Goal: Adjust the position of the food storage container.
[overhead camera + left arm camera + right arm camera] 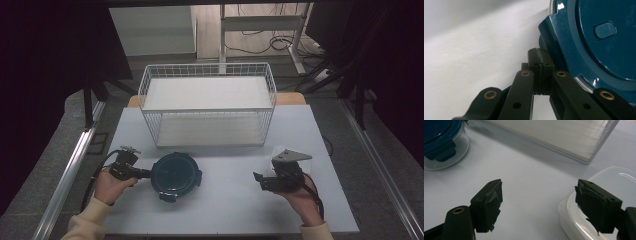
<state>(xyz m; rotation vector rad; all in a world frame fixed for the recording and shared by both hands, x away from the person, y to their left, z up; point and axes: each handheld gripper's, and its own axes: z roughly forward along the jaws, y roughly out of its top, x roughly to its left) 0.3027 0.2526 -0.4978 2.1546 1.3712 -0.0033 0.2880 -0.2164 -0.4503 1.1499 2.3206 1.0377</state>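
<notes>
With its jaws pressed together, the left gripper (146,173) nudges the round glass container with a dark-blue clip lid (176,176) across the worktop (225,205) before the white wire basket (207,102); the right gripper (260,180), spread, should probably steady it next.

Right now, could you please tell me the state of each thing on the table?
Round container: lid on, near clip latched.
Basket: upright, nothing in it.
White dish: upright beside the right gripper.
Left gripper: shut, at the container's rim.
Right gripper: open, holding nothing.
</notes>
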